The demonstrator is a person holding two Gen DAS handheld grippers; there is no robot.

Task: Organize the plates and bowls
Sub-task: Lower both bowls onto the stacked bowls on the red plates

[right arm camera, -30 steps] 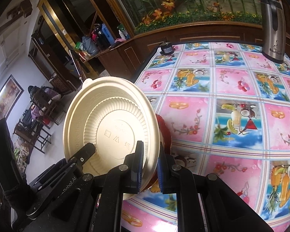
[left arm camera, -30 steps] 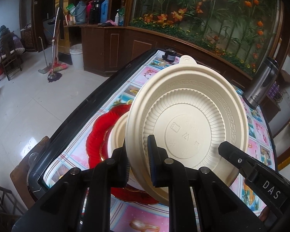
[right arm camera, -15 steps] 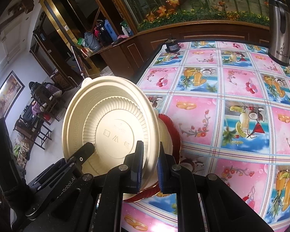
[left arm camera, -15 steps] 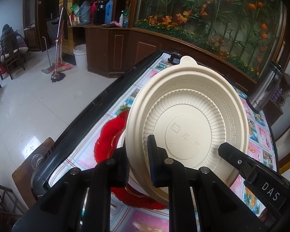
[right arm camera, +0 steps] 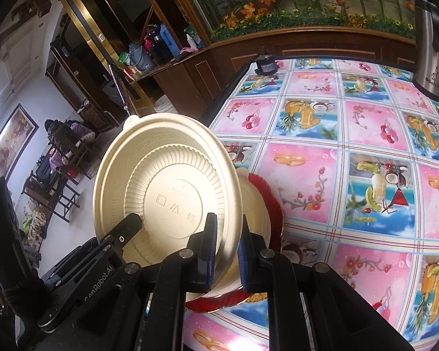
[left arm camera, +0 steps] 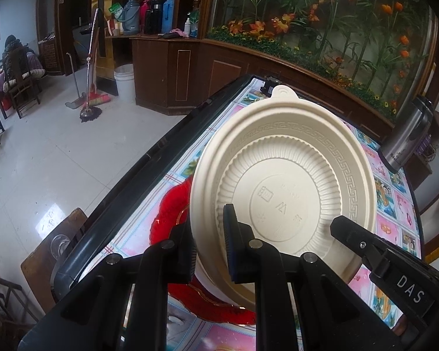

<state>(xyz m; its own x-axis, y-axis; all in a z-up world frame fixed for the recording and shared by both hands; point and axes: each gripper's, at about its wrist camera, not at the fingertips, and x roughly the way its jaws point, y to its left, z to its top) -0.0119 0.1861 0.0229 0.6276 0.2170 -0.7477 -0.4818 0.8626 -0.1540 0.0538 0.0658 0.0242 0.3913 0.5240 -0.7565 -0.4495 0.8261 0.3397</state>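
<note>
A cream disposable bowl (left arm camera: pixel 281 193) is held tilted, its underside toward both cameras, above the table. My left gripper (left arm camera: pixel 209 245) is shut on its near rim. My right gripper (right arm camera: pixel 226 242) is shut on the rim of the same bowl (right arm camera: pixel 166 187). Below it a red plate (left arm camera: pixel 169 207) lies on the tablecloth, with another cream bowl (right arm camera: pixel 254 204) on it. The red plate's edge shows in the right wrist view (right arm camera: pixel 270 196). Most of the lower bowl is hidden.
A steel thermos (right arm camera: pixel 431 44) stands at the table's far right, also in the left wrist view (left arm camera: pixel 409 134). A small dark object (right arm camera: pixel 265 64) sits at the far edge. The table's dark left edge (left arm camera: pixel 149 158) drops to the floor. A wooden chair (left arm camera: pixel 52 245) stands below.
Both grippers have lifted and drawn back a little with the bowl; the red plate and lower bowl look farther below. Grips are unchanged.
</note>
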